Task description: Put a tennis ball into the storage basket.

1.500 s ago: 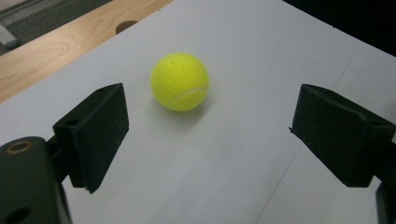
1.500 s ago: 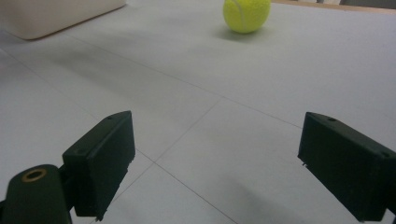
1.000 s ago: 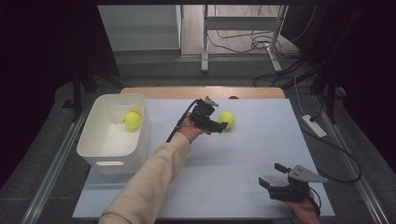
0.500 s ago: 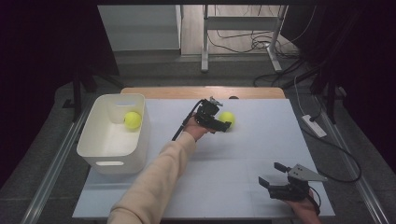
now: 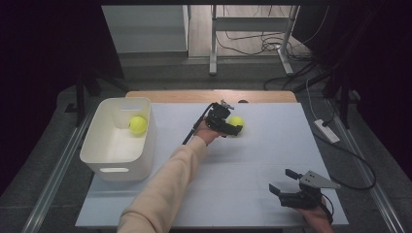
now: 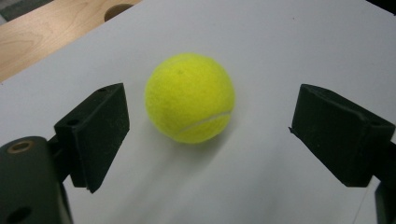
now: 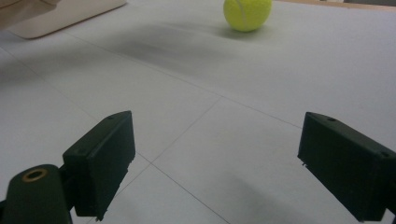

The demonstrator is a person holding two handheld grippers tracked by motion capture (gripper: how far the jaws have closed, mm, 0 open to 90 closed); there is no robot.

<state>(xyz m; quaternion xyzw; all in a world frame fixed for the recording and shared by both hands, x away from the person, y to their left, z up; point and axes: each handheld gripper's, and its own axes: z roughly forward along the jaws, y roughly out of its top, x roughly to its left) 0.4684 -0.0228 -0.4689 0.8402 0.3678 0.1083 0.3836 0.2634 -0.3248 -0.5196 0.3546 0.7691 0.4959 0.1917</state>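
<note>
Left gripper view puts the tennis ball (image 6: 189,97) on the white table (image 6: 299,42) between your left gripper's (image 6: 210,130) spread jaws, neither pad touching it. You're at the approach-to-grasp step, so ease forward, then squeeze. Your right gripper (image 7: 215,165) rests released near the front edge.

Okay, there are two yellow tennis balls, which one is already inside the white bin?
The tennis ball at the left, lying inside the white bin. The other ball lies on the table's white sheet, just ahead of the left gripper and its open jaws.
</note>
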